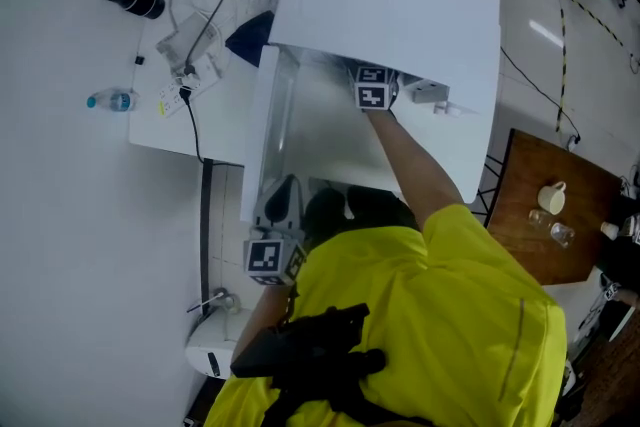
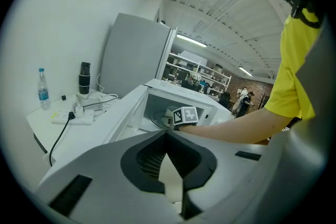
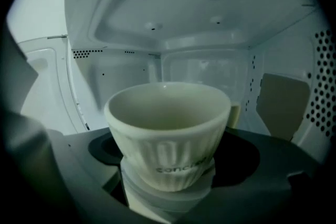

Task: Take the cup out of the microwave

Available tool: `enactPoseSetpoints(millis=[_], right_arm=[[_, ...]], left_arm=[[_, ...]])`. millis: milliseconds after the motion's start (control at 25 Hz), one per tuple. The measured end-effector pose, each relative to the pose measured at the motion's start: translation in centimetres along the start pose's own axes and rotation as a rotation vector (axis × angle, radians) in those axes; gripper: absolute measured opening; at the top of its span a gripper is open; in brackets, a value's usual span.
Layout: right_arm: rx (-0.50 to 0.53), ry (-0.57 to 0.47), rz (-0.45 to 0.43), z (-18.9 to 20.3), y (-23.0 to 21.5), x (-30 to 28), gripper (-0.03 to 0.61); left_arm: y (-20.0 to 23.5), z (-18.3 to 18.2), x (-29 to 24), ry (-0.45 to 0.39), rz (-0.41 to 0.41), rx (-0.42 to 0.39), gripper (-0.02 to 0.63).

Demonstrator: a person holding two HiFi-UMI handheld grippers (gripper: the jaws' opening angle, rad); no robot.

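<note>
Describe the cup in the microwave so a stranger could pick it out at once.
Start at the boxy white microwave oven on the white table, its door swung open. Inside its pale cavity, between the fingers of the right gripper, is a cream ceramic cup. It is the only vessel in there, with a ribbed wall and grey lettering near its base.

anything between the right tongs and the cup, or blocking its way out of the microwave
Nothing visible. The cup sits between the jaws of the right tongs, which appear closed on its sides, inside the microwave. The door stands open, and only the person's own arm crosses the opening.
</note>
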State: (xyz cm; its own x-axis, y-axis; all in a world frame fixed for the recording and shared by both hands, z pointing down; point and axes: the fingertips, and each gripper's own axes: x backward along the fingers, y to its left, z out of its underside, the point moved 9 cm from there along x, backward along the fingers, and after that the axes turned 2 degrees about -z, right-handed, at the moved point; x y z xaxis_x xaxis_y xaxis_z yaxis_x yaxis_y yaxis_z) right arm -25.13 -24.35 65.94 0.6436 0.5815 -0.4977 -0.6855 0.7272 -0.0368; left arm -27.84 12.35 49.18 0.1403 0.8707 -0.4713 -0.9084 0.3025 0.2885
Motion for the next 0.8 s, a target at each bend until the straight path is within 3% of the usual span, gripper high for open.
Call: enactPoseSetpoints(millis=[320,600,800], right_arm=[[0.018,-0.018,-0.004,-0.7,0.5,0.0,0.474],[0.055,-0.075,-0.172,-0.8,4.8,5.2,0.474],[0.037,-0.019,-0.272,3.1,7.1,11.8,0.474]], left_arm=[[0.3,0.2,0.1,0.006,-0.008,-0.003,-0.008],[0.4,0.3,0.4,0.0,-0.023,0.003,-0.008],[-0.9,-0.2,-0.3,-0.027,0.003,-0.002,-0.008]])
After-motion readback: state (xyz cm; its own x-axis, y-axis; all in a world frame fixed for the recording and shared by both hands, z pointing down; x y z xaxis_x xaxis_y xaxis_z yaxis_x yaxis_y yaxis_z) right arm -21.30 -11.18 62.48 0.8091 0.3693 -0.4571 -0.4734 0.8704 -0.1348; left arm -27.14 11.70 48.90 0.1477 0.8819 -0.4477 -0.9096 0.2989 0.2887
